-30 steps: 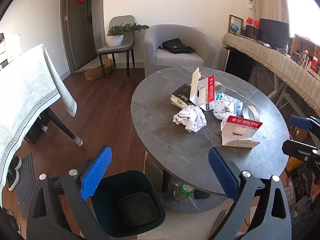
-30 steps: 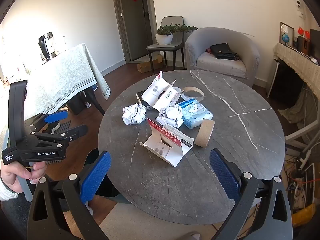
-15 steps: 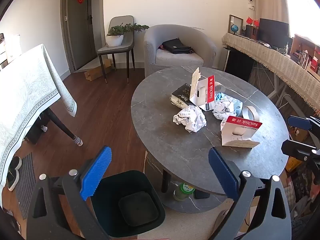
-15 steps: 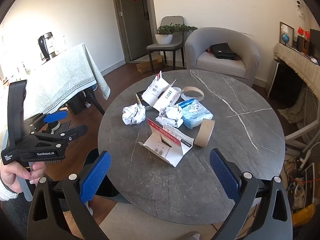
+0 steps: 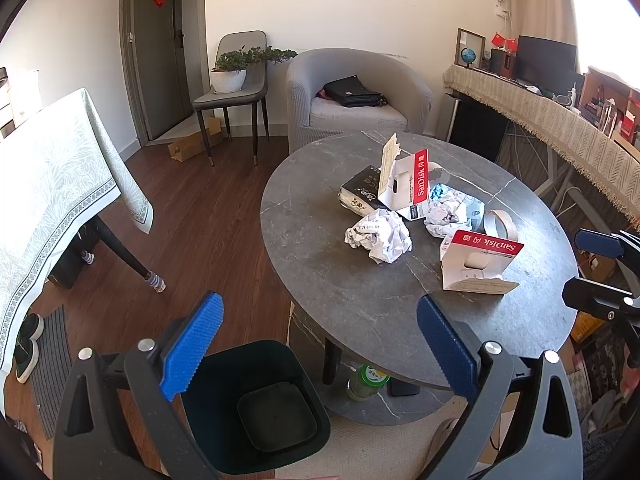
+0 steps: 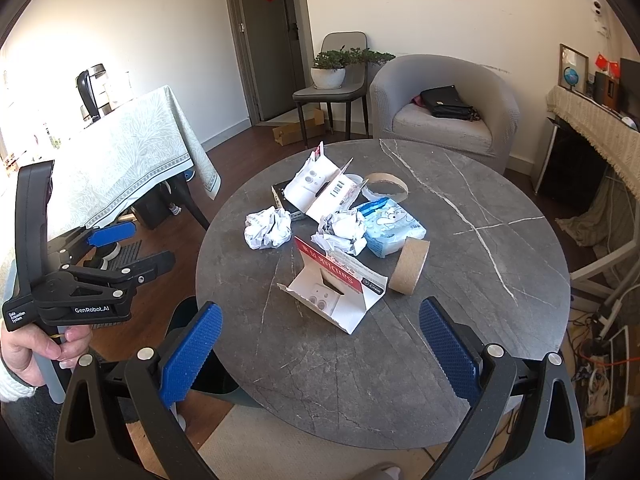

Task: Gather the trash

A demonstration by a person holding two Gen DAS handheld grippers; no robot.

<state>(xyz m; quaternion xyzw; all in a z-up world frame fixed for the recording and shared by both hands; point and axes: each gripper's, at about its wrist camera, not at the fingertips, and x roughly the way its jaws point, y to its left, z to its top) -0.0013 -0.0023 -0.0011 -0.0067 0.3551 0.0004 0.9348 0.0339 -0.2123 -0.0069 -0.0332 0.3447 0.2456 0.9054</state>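
Note:
A round grey marble table (image 6: 460, 320) carries the trash: a crumpled paper ball (image 6: 267, 227) (image 5: 379, 235), a second crumpled wad (image 6: 340, 230), two opened white-and-red SanDisk boxes (image 6: 338, 290) (image 5: 478, 258) (image 5: 408, 186), a blue tissue pack (image 6: 394, 226), cardboard tape rolls (image 6: 410, 266) and a black box (image 5: 360, 194). A dark green bin (image 5: 256, 404) stands on the floor beside the table. My left gripper (image 5: 318, 342) hangs open above the bin and table edge. My right gripper (image 6: 320, 348) is open over the table's near rim, holding nothing.
A table with a pale cloth (image 5: 52, 184) stands at the left, a grey armchair (image 5: 352, 96) with a black bag and a chair with a potted plant (image 5: 232, 76) behind. A green-capped jar (image 5: 366, 380) sits under the round table. A hand (image 6: 32, 352) holds the left gripper's handle.

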